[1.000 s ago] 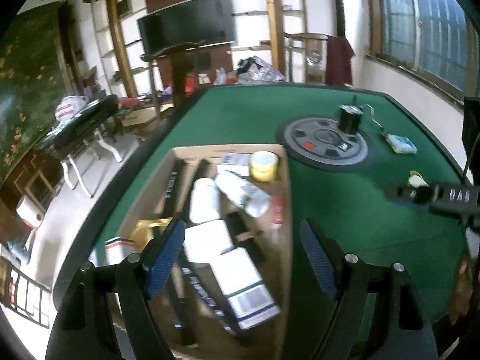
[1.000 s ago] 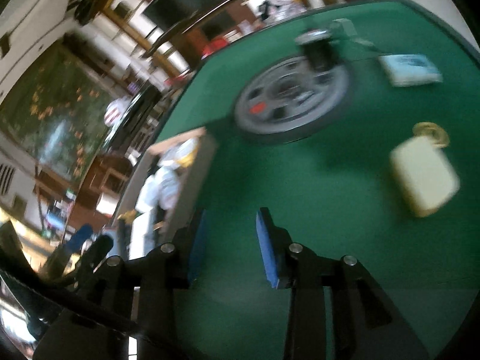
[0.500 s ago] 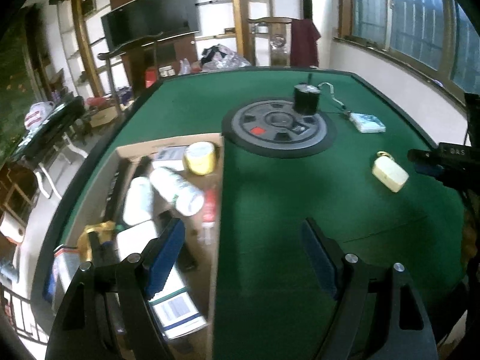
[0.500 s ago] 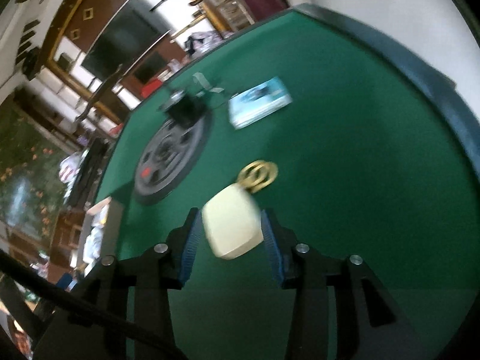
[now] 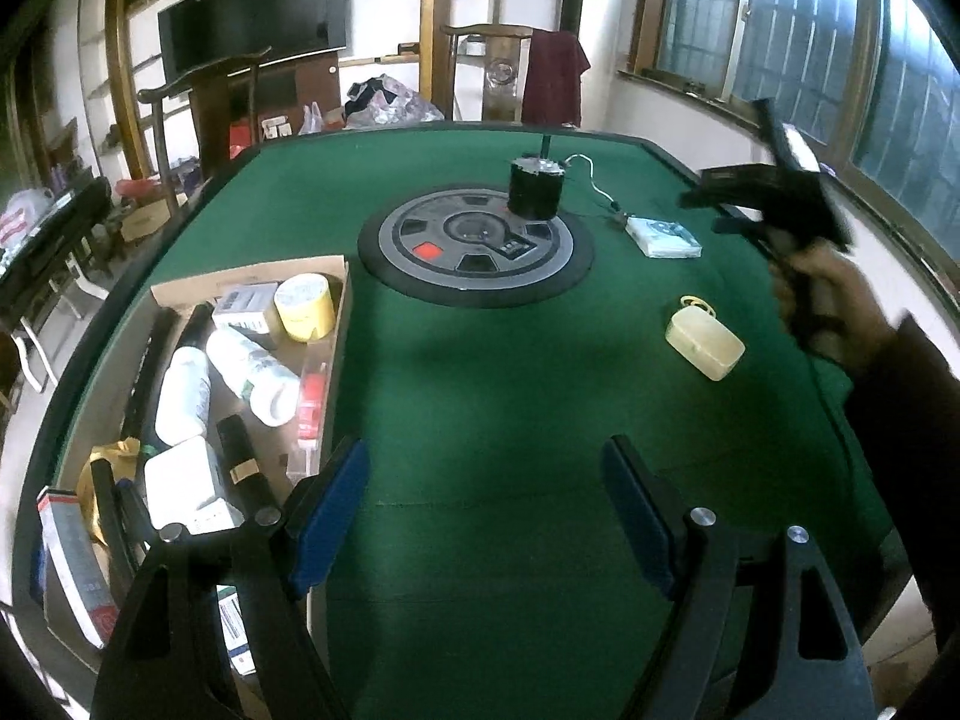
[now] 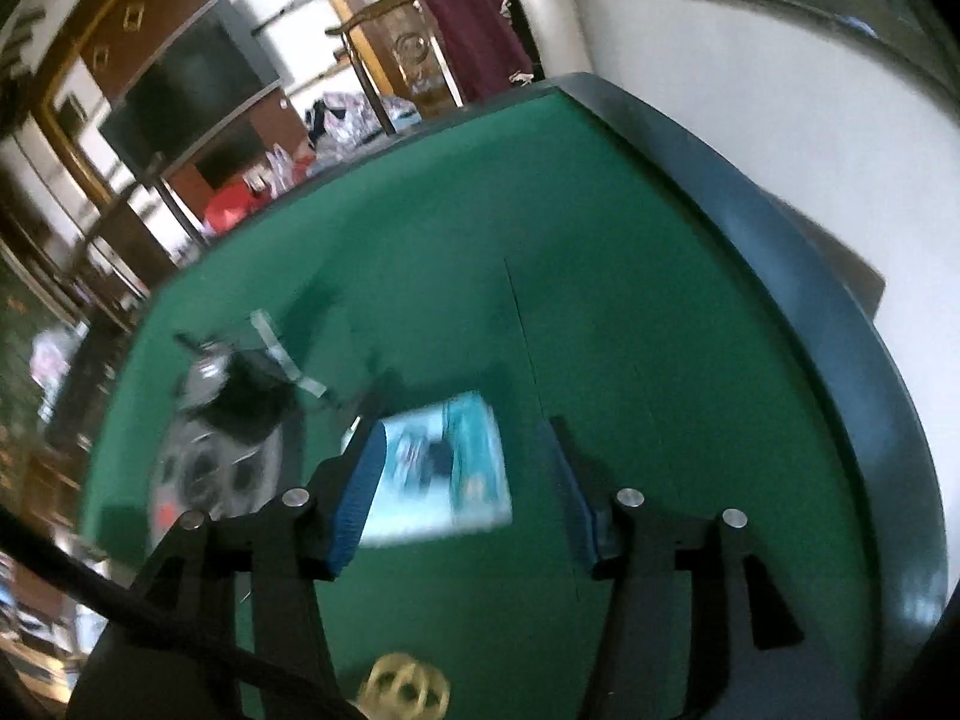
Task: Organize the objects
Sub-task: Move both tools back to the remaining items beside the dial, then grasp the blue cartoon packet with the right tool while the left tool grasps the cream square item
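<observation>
Since the earlier frame, the right tool [image 6: 462, 480] had left the cream plastic case [image 5: 705, 343] and moved forward to the teal-and-white packet [image 6: 441, 471], which lay flat on the green counter [image 6: 630, 312] and appeared between the two blue pads [image 6: 360, 492], though blurred by motion. Its fingers stood apart, with a clear gap on the right side of the packet; on the left side I cannot tell whether the pad touched it. At the bottom edge of the right wrist view a gold ring [image 6: 408, 690] showed, just below the tool. In the left wrist view the left tool [image 5: 483, 516] hung over bare green felt with its fingers wide apart and nothing between them. The cream plastic case lay on the counter to the right, with a yellow ring at its far end, and the same packet [image 5: 663, 236] rested further back, near the black cylinder [image 5: 536, 189] that stood on the rim of the round grey disc [image 5: 474, 246]. At the left side, the cardboard box [image 5: 336, 324] held a yellow tape roll [image 5: 304, 305], white bottles [image 5: 252, 372], small white boxes and dark sticks. The person's right hand [image 5: 822, 282] gripped the right tool's handle at the right edge of that view, above the counter.
</observation>
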Demonstrator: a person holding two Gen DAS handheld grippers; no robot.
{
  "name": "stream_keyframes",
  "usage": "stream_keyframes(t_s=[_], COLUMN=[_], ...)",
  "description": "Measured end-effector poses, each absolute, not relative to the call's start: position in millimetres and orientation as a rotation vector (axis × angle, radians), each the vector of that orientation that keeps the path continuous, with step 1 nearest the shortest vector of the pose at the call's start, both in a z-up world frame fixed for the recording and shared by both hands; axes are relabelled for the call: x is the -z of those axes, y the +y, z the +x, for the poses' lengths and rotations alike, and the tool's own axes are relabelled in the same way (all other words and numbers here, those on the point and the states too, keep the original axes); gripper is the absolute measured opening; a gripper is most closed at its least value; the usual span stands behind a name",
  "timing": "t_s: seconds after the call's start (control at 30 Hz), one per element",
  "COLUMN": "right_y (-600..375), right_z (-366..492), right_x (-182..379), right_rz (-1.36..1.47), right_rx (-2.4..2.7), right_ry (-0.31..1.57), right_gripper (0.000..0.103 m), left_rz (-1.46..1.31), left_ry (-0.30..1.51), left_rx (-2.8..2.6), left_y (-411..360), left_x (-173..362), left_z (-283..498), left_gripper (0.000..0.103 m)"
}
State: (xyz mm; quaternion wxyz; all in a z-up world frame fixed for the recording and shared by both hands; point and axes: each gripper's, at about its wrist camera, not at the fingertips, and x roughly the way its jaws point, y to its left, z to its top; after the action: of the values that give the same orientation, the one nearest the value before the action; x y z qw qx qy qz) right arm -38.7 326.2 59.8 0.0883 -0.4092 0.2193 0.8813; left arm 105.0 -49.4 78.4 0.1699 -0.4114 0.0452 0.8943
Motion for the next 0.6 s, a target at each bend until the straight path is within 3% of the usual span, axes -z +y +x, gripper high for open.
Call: stream_keyframes(t_s=[0.17, 0.23, 0.47, 0.53, 0.6], right_y=[316.1, 302.5, 253.3, 253.5, 256.5], right_z=[-69.5, -63.9, -14.4, -7.1, -5.1], right_x=[-36.0, -38.8, -36.2, -38.0, -51.6], right_rz=[-1.423, -1.457, -1.815, -1.808, -1.658], right_rx=[-2.642, -2.699, -2.868, -2.868, -2.873], right_ry=[0.678, 0.590, 0.579, 0.640, 0.564], right_gripper=[0.054, 0.055, 0.055, 0.055, 0.056], left_rz=[-1.162, -1.164, -1.181, -1.188, -1.192], left_ry=[0.114, 0.085, -0.049, -0.060, -0.046], left_rx=[-2.523, -2.515, -2.430, -2.413, -2.408], left_y=[-53.3, -53.9, -51.6, -48.2, -45.5], left_x=[-77.4, -77.0, -70.0, -68.4, -67.1], left_z=[104.7, 101.2, 90.8, 90.7, 92.2], left_gripper=[0.074, 0.074, 0.074, 0.074, 0.074])
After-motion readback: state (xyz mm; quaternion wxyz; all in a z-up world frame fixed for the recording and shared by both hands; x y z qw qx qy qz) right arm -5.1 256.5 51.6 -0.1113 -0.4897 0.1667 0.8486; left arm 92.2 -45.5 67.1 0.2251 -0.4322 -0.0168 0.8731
